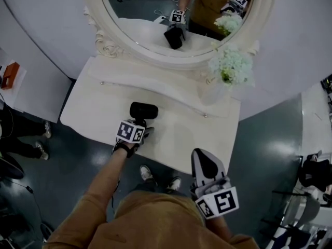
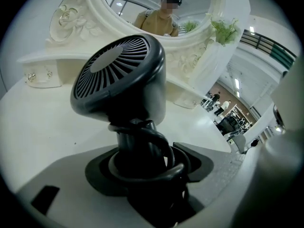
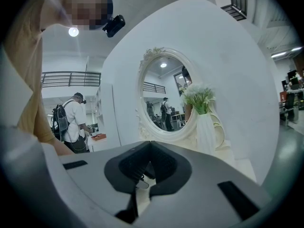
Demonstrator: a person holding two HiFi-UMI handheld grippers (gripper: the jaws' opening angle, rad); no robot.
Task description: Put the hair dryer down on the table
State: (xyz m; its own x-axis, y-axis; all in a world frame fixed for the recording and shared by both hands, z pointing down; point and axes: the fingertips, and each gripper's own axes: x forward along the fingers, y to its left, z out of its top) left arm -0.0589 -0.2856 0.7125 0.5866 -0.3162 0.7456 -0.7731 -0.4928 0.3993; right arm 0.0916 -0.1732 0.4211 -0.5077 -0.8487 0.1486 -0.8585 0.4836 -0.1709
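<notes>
Nearest us, at 5 o'clock in the head view, the right claw (image 1: 204, 160) hangs near the bench's front edge with its jaws closed on nothing. Its own view shows them meeting around an empty hollow.

Just left of centre, the left claw (image 1: 140, 123) grips the hair dryer (image 1: 143, 110) by its handle, with the cord (image 2: 160, 151) looped round the handle. The dryer's head sits at the claw's 12 o'clock, over the white bench (image 1: 93, 108).

We judge this to be the lowering step: the dryer is over the bench but not released. The next move calls for settling it on the bare surface, then opening the jaws without snagging the cord.

We cannot tell whether the head already touches the bench, since its underside is hidden in both views.

Beyond, the flowers (image 1: 231, 66) at 1 o'clock and the mirror (image 1: 96, 12) at 12 stand apart from the dryer. The mirror's top is cut off.
</notes>
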